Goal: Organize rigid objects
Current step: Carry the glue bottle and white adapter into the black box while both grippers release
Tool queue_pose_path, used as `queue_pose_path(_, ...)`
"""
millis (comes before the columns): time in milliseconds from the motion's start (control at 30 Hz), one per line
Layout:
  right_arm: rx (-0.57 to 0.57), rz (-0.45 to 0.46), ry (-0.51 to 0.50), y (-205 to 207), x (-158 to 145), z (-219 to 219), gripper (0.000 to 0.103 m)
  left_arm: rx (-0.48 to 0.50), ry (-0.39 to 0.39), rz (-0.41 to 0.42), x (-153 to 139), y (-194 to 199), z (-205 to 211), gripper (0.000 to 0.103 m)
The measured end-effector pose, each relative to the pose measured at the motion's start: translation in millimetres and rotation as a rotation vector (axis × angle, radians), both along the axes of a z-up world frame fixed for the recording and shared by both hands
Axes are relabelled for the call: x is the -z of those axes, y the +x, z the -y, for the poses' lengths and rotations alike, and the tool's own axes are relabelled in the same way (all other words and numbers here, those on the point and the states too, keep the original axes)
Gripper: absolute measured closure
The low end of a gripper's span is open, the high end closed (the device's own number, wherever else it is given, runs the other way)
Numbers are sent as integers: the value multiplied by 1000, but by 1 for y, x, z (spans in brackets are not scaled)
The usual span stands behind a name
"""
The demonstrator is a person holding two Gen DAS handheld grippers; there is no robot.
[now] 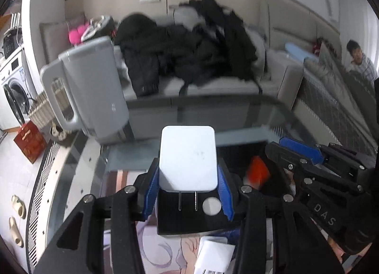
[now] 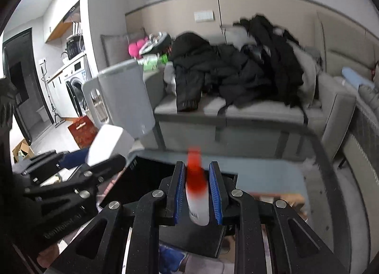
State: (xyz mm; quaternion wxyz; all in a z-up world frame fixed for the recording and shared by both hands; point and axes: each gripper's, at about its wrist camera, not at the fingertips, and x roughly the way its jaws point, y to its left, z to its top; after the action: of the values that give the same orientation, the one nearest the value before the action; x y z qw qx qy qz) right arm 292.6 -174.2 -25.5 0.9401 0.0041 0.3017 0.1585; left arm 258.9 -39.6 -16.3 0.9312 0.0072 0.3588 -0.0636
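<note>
While both grippers are tilted downward over glass table point(image 1: 248, 132), white charger point(image 1: 188, 159) is clamped in left gripper point(image 1: 188, 193); red-capped bottle point(image 2: 196, 193) is pinched in right gripper point(image 2: 196, 193), beside kettle point(image 1: 94, 89).

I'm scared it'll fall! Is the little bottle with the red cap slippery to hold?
Maybe a bit. The bottle looks smooth and round, so it might twist between the right gripper pads. It looks like stiff plastic, so probably won't squash. Laid down, it would likely roll.
</note>
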Motion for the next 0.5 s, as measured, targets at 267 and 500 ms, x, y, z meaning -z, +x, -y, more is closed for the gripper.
queue_pose_path(267, 0, -157, 1, 22, 34, 0, 82, 23, 42, -161, 30, 13, 10, 60)
queue_pose_path(500, -22, -230, -41, 18, 50, -7, 82, 35, 70, -231, 45, 14, 16, 59)
